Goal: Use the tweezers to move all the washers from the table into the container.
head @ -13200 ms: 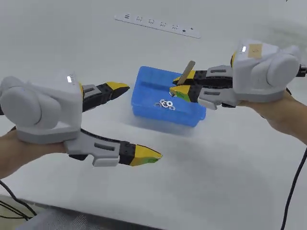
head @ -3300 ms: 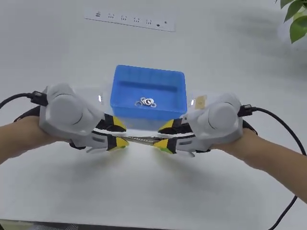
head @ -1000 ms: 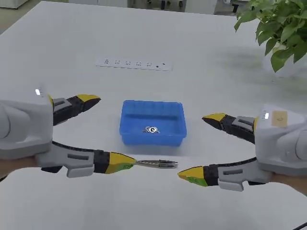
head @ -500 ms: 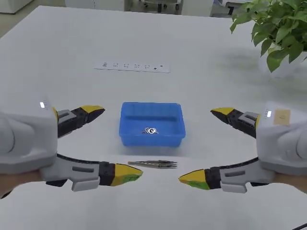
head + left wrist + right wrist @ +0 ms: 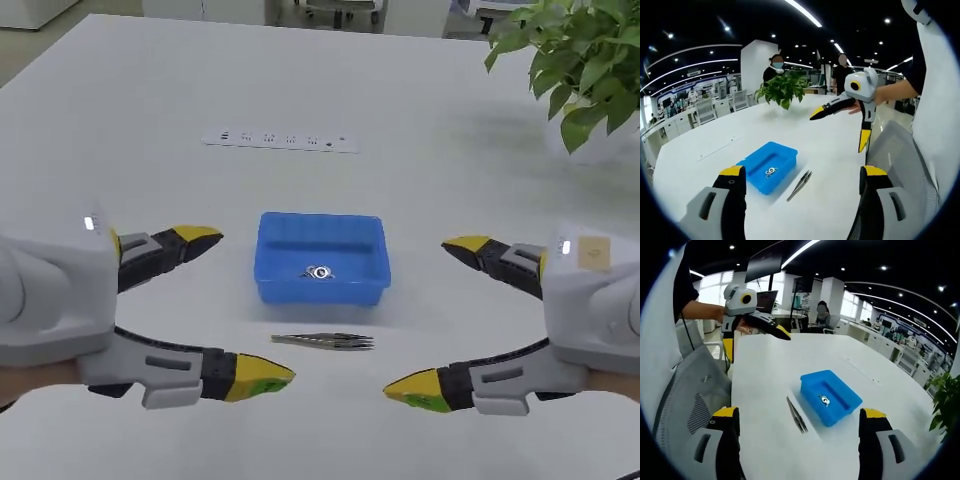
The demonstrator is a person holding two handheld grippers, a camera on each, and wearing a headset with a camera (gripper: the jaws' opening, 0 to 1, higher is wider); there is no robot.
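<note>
A blue container (image 5: 321,258) sits mid-table with several washers (image 5: 318,272) inside it; it also appears in the left gripper view (image 5: 769,166) and the right gripper view (image 5: 830,396). The metal tweezers (image 5: 323,341) lie flat on the table just in front of the container, touched by nothing. My left gripper (image 5: 232,305) is open at the left, its jaws spread wide and empty. My right gripper (image 5: 444,312) is open at the right, also empty. Both grippers hover clear of the tweezers (image 5: 799,184) (image 5: 797,414).
A white power strip (image 5: 280,141) lies at the back of the white table. A potted plant (image 5: 572,60) stands at the far right corner. A grey mesh chair (image 5: 690,390) stands by the table's near edge. People stand in the background of the left gripper view.
The tweezers, held between both grippers earlier, now lie on the table by themselves. Both grippers have opened and drawn back and apart toward me.
</note>
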